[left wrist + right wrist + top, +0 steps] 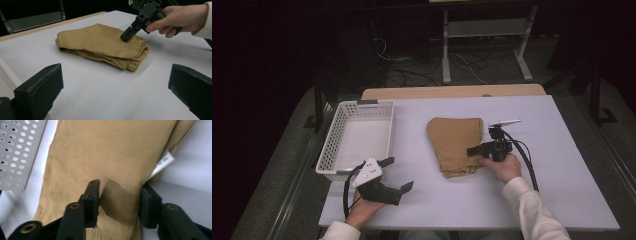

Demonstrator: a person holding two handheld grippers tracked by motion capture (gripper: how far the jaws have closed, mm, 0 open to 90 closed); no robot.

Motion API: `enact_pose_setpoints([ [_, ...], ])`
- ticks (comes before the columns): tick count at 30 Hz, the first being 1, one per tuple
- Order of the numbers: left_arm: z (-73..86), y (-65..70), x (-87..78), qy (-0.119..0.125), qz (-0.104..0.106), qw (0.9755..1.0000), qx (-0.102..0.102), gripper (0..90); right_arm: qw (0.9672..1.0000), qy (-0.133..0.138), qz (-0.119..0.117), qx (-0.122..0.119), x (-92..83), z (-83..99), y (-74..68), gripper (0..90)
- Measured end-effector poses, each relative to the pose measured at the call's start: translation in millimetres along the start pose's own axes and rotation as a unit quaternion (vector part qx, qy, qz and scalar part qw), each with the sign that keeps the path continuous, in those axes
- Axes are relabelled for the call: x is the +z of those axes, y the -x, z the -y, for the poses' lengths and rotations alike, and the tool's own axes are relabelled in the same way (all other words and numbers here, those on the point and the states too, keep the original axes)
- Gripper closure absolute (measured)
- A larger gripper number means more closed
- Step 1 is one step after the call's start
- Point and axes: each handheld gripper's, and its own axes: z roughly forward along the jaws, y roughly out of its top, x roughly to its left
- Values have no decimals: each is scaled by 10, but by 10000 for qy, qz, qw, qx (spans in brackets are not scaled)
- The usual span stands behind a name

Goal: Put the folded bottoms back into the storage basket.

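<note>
White table [562,165]; right gripper [474,150] pinching folded tan cloth [454,142], pad contact partly hidden; left gripper [398,174] spread, empty.

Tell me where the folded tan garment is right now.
In the high view the folded tan garment lies near the middle of the white table, right of the white perforated basket, with the right claw at its near right edge.

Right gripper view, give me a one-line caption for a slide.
Right gripper jaws straddle the edge of folded tan shorts, white basket beside them.
</note>
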Motion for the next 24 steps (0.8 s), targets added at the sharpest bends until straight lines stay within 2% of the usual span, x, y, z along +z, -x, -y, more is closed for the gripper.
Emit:
enact_pose_setpoints([
  [5, 0, -1, 0, -1, 1, 10000, -1, 1, 10000, 33, 43, -2, 26, -3, -5, 653],
  [12, 0, -1, 1, -4, -1, 10000, 1, 1, 9999, -20, -91, 142, 42, -17, 24, 782],
  [18, 0, -2, -1, -1, -2, 10000, 5, 1, 9991, -89, -365, 217, 37, -5, -6, 814],
  [21, -1, -2, -4, 15, -2, 10000, 2, 1, 9989, -20, -434, 165, 33, 14, -45, 821],
  [24, -1, -3, -6, 19, -6, 10000, 0, 1, 9980, 100, -602, 182, 11, 23, -83, 825],
])
